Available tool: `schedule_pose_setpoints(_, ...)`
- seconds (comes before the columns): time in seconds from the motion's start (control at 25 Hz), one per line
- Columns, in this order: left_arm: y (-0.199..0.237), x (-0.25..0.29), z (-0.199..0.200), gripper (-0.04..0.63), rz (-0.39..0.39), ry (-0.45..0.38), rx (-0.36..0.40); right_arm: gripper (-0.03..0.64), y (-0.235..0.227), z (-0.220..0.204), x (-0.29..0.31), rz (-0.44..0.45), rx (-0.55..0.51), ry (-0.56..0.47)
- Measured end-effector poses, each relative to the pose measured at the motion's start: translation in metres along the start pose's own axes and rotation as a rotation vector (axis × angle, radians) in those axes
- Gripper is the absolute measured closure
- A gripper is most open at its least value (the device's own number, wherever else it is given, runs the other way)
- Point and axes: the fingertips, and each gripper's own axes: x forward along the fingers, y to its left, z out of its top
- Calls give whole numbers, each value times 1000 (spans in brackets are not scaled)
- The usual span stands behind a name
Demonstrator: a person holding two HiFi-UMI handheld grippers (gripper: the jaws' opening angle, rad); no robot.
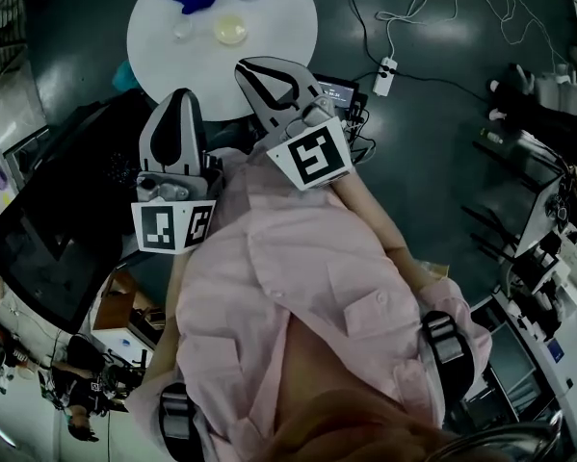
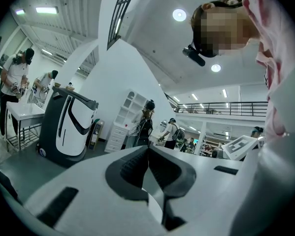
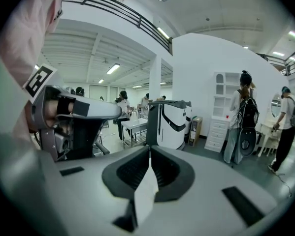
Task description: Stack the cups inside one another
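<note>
Cups (image 1: pixel 230 29) seemingly apart; left gripper (image 2: pixel 148 147), right gripper (image 3: pixel 150 149) closed.

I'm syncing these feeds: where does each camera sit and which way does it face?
Head view: on the person's head, facing steeply down onto the pink shirt, left hand-held gripper, right hand-held gripper and a round white table.
Left gripper view: rides the left hand-held gripper, facing across a hall over shut jaws; pink shirt at right.
Right gripper view: rides the right hand-held gripper, over shut jaws; left hand-held gripper at left.
Shared: both gripper views show the white machine and white shelf unit.
</note>
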Motion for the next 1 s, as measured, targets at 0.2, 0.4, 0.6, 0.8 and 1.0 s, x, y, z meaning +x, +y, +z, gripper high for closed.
schedule_pose_setpoints(0.2, 4, -1, 1, 575, 24, -5, -11, 581, -1, -3, 5, 33, -36, 10)
schedule_pose_setpoints(0.4, 8, 0, 2, 575, 43, -12, -25, 581, -3, -8, 9, 53, -69, 57)
schedule_pose_setpoints(0.6, 9, 4, 3, 575, 49, -19, -23, 581, -12, -20, 18, 49, -115, 92)
schedule_pose_setpoints(0.8, 10, 6, 4, 575, 63, -28, -22, 581, -17, -33, 29, 70, -235, 138)
schedule_pose_setpoints(1.0, 14, 7, 7, 575, 76, -34, -20, 580, -14, -43, 44, 99, -312, 175)
